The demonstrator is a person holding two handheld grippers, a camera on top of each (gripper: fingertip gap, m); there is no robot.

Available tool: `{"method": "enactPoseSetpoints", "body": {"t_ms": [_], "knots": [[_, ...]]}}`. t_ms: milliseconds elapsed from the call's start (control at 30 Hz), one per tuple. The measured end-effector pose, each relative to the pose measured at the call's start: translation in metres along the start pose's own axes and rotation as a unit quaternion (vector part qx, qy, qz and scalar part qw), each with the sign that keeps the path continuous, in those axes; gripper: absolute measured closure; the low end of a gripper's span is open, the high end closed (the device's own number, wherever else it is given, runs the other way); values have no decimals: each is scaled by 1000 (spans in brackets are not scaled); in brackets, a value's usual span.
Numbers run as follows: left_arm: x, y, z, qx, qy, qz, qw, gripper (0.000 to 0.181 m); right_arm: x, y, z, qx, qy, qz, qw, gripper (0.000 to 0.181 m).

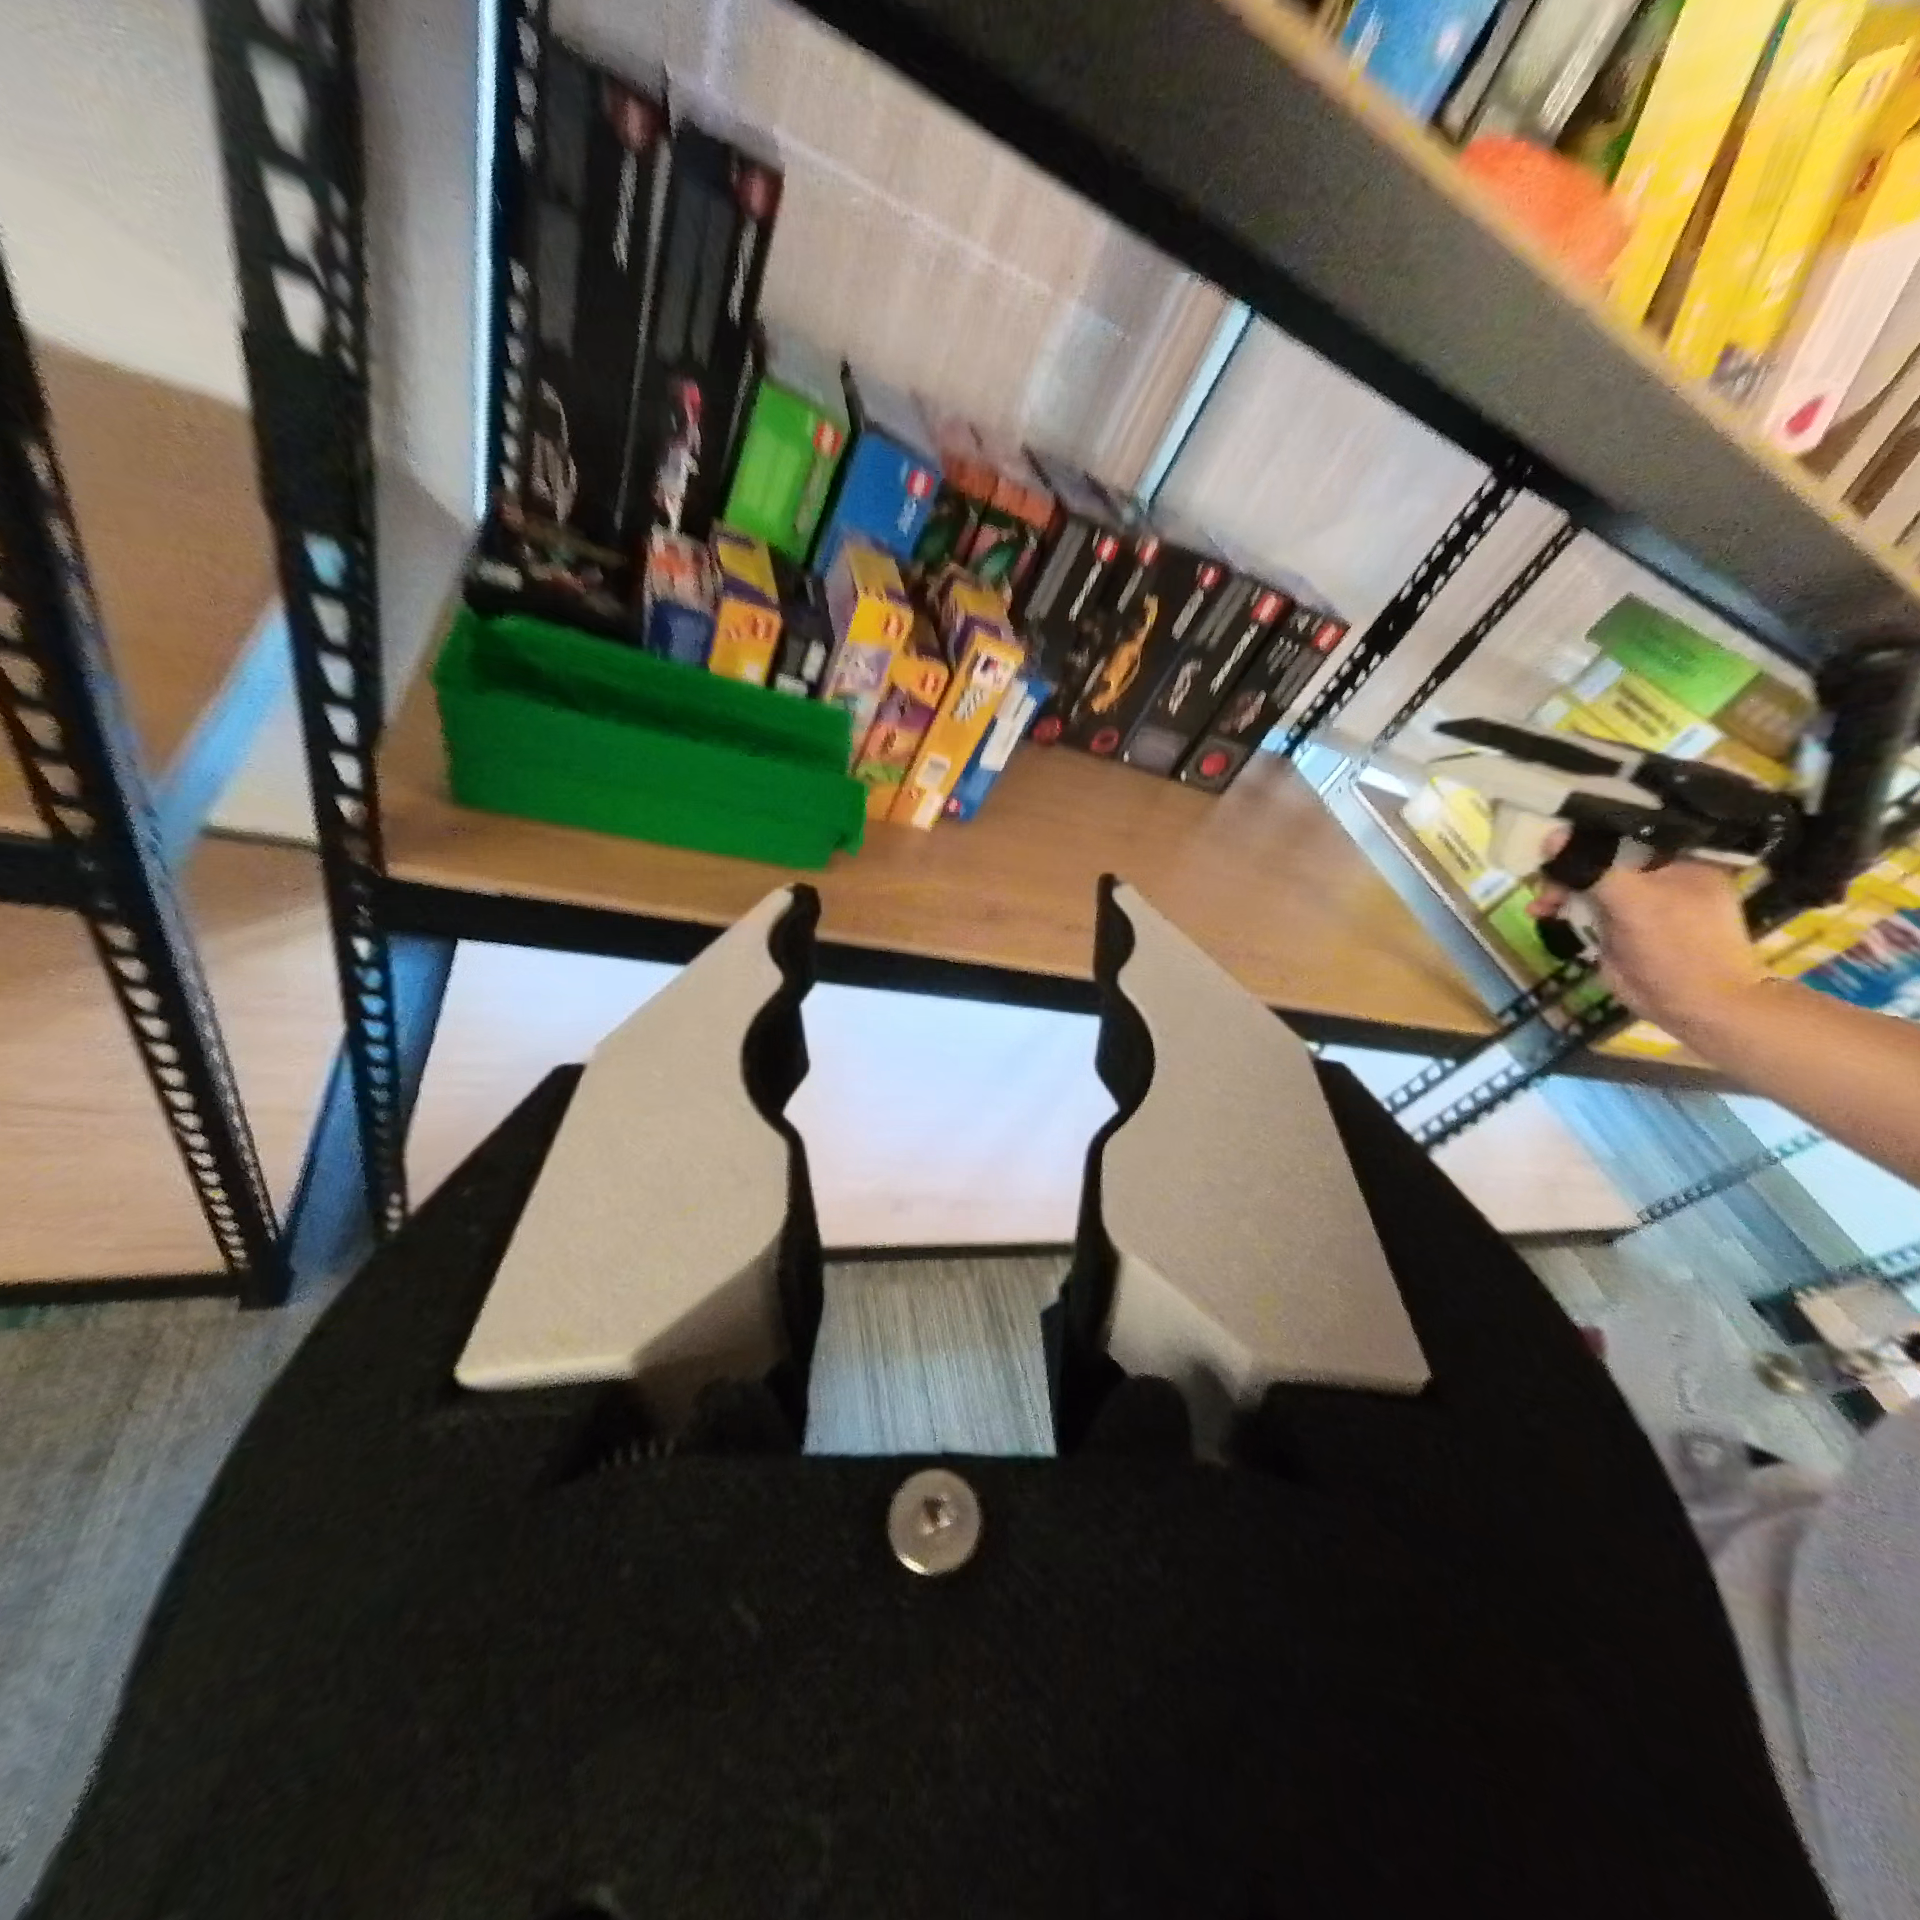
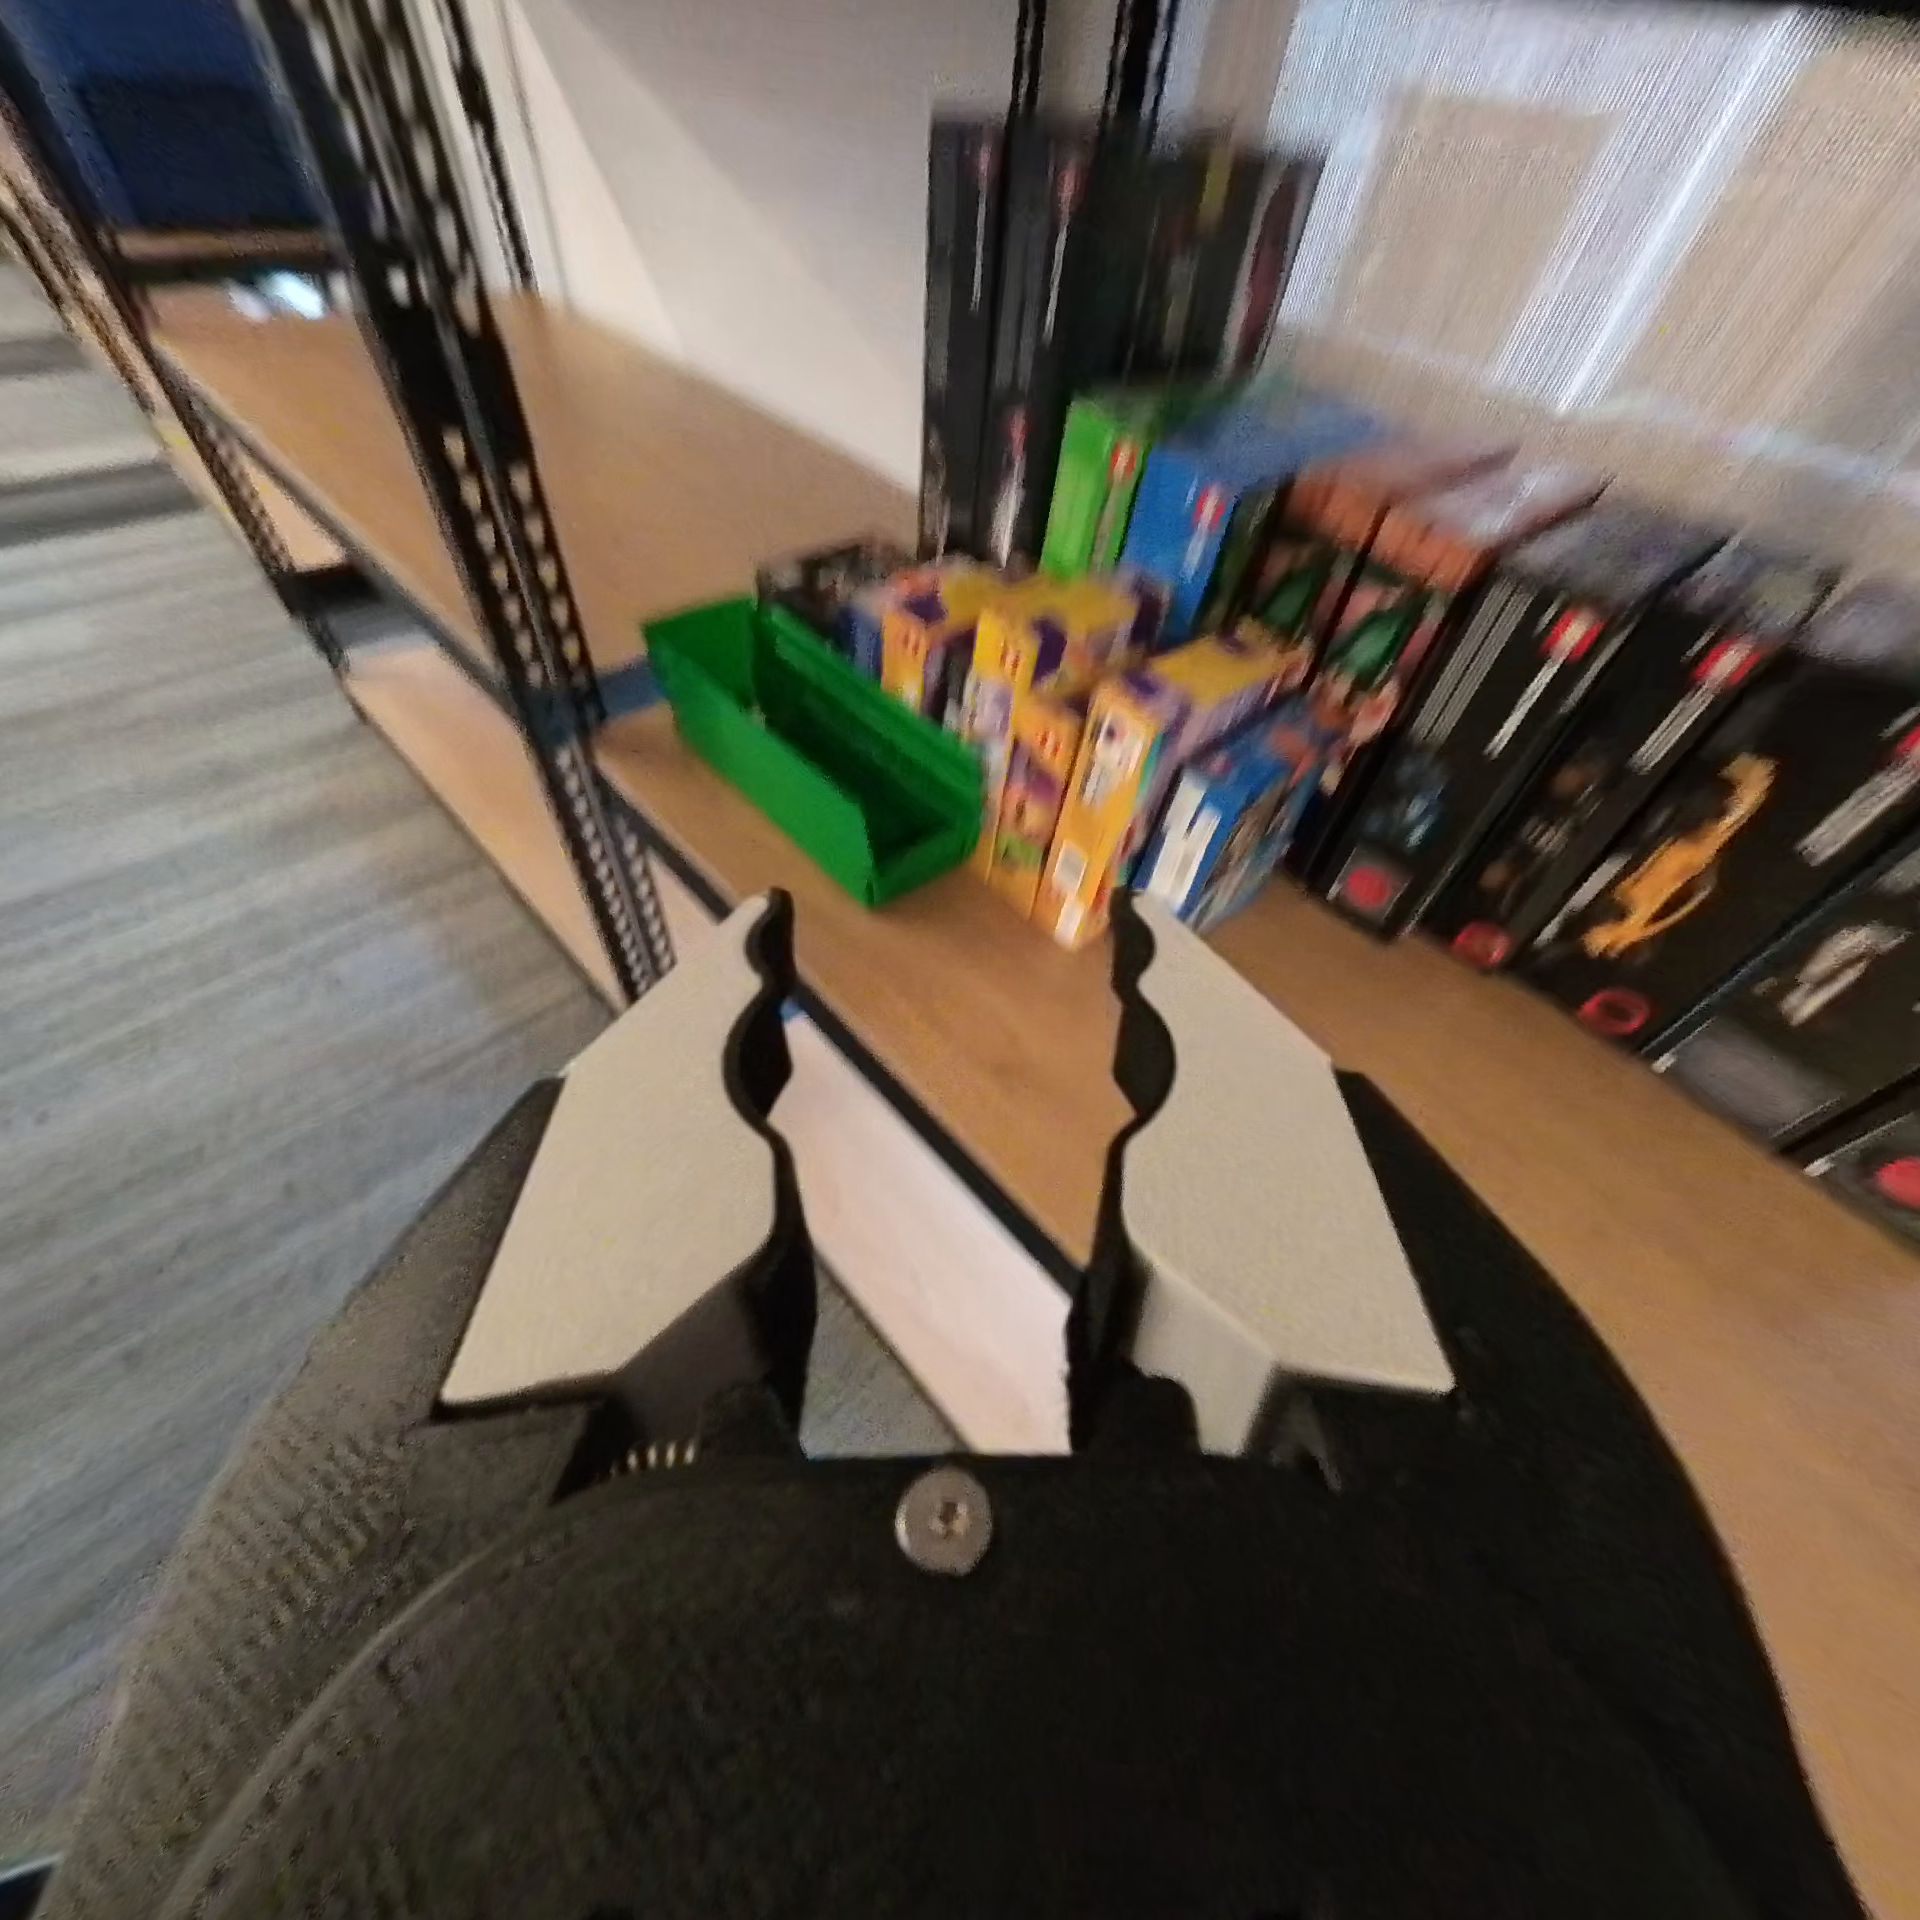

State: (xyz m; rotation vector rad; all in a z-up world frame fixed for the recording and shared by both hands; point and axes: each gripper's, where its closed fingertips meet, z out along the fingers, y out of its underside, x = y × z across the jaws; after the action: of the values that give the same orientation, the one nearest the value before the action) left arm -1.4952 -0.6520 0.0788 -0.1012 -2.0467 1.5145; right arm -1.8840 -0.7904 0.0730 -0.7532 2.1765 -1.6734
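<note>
Small toy boxes (image 2: 1081, 769) upright in cluster on wooden shelf (image 2: 997, 997), touching green bin (image 2: 821, 769) on one side, row of black boxes (image 2: 1579, 769) behind and beside. Cardboard: likely light, stiff, dents if squeezed; narrow sides look best for hold.

Right gripper (image 2: 940, 925): jaws apart, empty, over shelf's front edge, nearest small boxes.

Left gripper (image 1: 951, 899): jaws apart, empty, short of shelf, touching nothing.

Bare shelf board (image 2: 1403, 1091) before boxes (image 2: 1091, 790) and green bin (image 2: 821, 769).
</note>
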Motion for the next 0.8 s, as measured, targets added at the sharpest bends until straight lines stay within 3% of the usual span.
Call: {"method": "enactPoseSetpoints", "body": {"t_ms": [133,267,400,533,667,733,800], "knots": [[7,-51,-24,29,-14,42,999,129,17,-100,-32,86,32,-20,996,135],[15,-88,-13,43,-9,67,997,128,32,-162,-48,145,49,-5,988,135],[40,-126,42,43,33,96,994,128,25,-205,-38,157,16,-48,986,124],[96,-181,115,45,97,156,982,121,18,-252,-28,151,-14,-120,981,107],[146,-216,161,94,119,170,974,116,19,-281,-43,216,-21,-95,971,95],[157,-211,175,102,111,153,977,114,19,-277,-55,233,-37,-55,970,90],[161,-192,183,87,97,142,981,112,21,-257,-62,205,-53,-44,976,85]]}}
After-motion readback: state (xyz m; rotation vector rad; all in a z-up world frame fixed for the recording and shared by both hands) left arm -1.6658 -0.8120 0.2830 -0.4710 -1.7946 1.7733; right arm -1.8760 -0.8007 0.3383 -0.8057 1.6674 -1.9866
